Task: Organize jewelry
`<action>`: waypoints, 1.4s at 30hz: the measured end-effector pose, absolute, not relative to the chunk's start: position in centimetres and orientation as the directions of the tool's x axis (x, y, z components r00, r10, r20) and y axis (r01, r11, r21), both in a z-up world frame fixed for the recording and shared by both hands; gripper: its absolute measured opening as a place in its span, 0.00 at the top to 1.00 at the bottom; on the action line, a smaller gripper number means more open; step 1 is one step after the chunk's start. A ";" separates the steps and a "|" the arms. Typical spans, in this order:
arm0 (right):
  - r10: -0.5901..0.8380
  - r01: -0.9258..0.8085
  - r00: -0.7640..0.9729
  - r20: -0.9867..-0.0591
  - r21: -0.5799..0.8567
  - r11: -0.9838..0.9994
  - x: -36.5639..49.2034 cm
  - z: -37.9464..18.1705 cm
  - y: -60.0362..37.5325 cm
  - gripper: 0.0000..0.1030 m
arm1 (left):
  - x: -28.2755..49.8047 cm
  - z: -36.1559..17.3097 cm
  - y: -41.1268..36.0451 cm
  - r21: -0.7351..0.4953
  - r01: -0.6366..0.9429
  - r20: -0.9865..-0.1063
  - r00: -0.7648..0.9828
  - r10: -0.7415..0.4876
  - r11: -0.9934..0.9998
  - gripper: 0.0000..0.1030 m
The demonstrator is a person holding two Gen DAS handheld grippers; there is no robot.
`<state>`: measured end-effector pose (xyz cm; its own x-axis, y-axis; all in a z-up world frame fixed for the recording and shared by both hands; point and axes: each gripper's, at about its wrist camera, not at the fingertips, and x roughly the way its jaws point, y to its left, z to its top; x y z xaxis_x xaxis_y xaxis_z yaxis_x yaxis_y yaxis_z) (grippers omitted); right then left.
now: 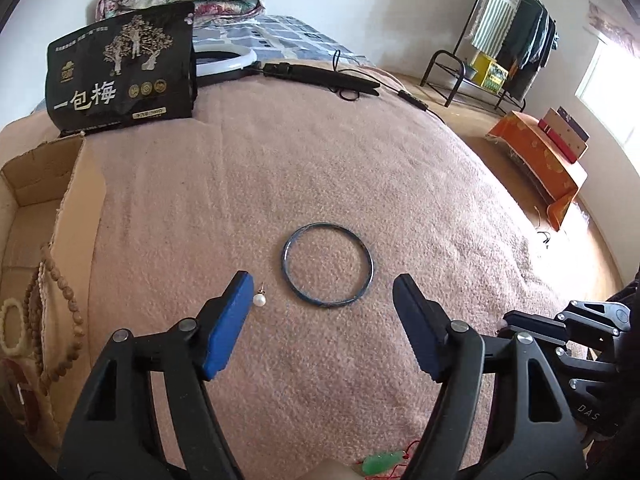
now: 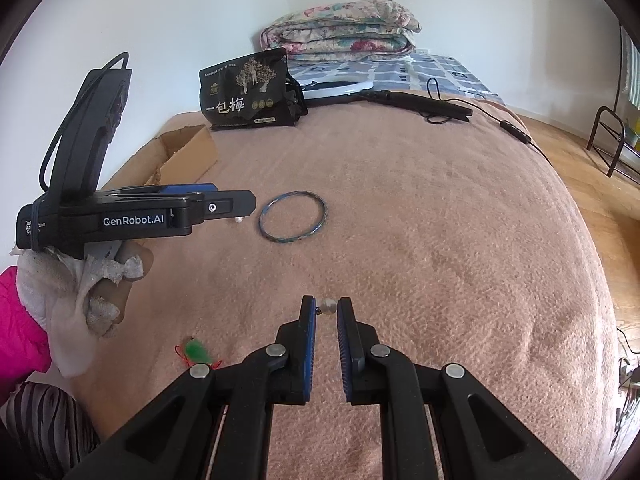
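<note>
A pink fleece blanket [image 1: 320, 184] covered the bed, with a wooden floor [image 1: 472, 128] and a clothes rack [image 1: 508, 40] far right. The left gripper [image 1: 324, 292] stood wide apart and empty; a pearl earring [image 1: 259, 300] lay just beside its left fingertip, a blue bangle [image 1: 329, 264] just beyond. The right gripper [image 2: 327, 307] pinched a second pearl earring [image 2: 328, 306]. A cardboard box [image 1: 44, 200] with bead strands lay left.

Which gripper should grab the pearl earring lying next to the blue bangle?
Probably left. The left gripper is open, its pad beside the loose pearl earring; the right gripper is shut on another pearl.
</note>
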<state>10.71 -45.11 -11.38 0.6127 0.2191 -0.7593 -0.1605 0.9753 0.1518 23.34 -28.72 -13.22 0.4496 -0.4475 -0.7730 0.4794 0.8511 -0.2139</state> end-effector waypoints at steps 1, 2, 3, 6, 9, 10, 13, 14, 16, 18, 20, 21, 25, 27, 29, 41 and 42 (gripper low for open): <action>0.218 -0.156 0.613 -0.759 0.154 0.976 10.7 -11.5 -45.2 0.91 | 23.5 -13.4 -29.3 -0.204 0.486 -0.781 0.443 -0.441 0.850 0.28; 0.220 -0.152 0.612 -0.759 0.160 0.975 10.8 -11.6 -45.4 0.91 | 23.7 -13.6 -29.8 -0.194 0.494 -0.788 0.436 -0.435 0.848 0.28; 0.221 -0.147 0.613 -0.759 0.165 0.975 10.8 -11.7 -45.5 0.91 | 23.8 -13.9 -30.4 -0.180 0.501 -0.797 0.430 -0.424 0.846 0.28; 0.223 -0.137 0.612 -0.759 0.176 0.975 10.9 -11.9 -45.9 0.91 | 24.3 -14.9 -31.6 -0.160 0.509 -0.817 0.413 -0.403 0.846 0.28; 0.222 -0.133 0.610 -0.761 0.178 0.975 11.0 -12.2 -46.1 0.91 | 24.8 -15.6 -32.4 -0.120 0.507 -0.828 0.423 -0.368 0.854 0.28; 0.223 -0.134 0.610 -0.760 0.179 0.975 10.9 -12.2 -46.2 0.91 | 25.0 -15.9 -32.6 -0.106 0.505 -0.833 0.426 -0.354 0.857 0.28; 0.224 -0.135 0.608 -0.762 0.178 0.975 11.0 -12.4 -46.4 0.91 | 25.4 -16.6 -33.4 -0.069 0.506 -0.848 0.424 -0.318 0.860 0.27; 0.224 -0.135 0.606 -0.763 0.179 0.975 11.1 -12.5 -46.5 0.91 | 25.5 -16.9 -33.6 -0.051 0.511 -0.853 0.425 -0.304 0.858 0.27; 0.223 -0.133 0.605 -0.764 0.178 0.975 11.1 -12.6 -46.5 0.91 | 25.4 -17.4 -34.2 -0.007 0.523 -0.857 0.436 -0.274 0.852 0.26; 0.222 -0.131 0.604 -0.765 0.180 0.975 11.3 -12.7 -46.5 0.91 | 25.3 -17.6 -34.5 0.026 0.532 -0.852 0.454 -0.259 0.846 0.21; 0.221 -0.129 0.604 -0.765 0.179 0.975 11.4 -12.8 -46.5 0.91 | 25.5 -17.7 -34.5 0.027 0.533 -0.852 0.455 -0.259 0.846 0.21; 0.221 -0.129 0.605 -0.765 0.179 0.975 11.4 -12.8 -46.5 0.91 | 25.7 -17.6 -34.4 0.016 0.528 -0.851 0.453 -0.265 0.849 0.21; 0.217 -0.128 0.607 -0.764 0.175 0.976 11.4 -12.7 -46.5 0.91 | 26.3 -17.5 -33.9 -0.018 0.502 -0.847 0.452 -0.280 0.865 0.28; 0.214 -0.127 0.609 -0.764 0.173 0.977 11.3 -12.6 -46.6 0.91 | 26.2 -17.3 -33.8 -0.020 0.504 -0.845 0.453 -0.284 0.863 0.28; 0.211 -0.124 0.612 -0.762 0.170 0.978 11.1 -12.4 -46.7 0.91 | 26.0 -17.0 -33.8 -0.014 0.507 -0.841 0.461 -0.285 0.862 0.28; 0.192 -0.109 0.646 -0.739 0.160 0.981 9.9 -9.8 -46.8 0.91 | 23.9 -12.0 -32.0 -0.058 0.502 -0.786 0.510 -0.349 0.863 0.28; 0.192 -0.111 0.649 -0.736 0.157 0.981 9.8 -9.4 -46.6 0.91 | 23.7 -11.6 -31.6 -0.062 0.500 -0.782 0.514 -0.353 0.864 0.28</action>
<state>9.84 -46.62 -9.41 0.6494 0.1917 -0.7359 -0.1112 0.9812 0.1575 23.67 -31.63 -11.55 0.5140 -0.3533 -0.7817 0.5000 0.8638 -0.0617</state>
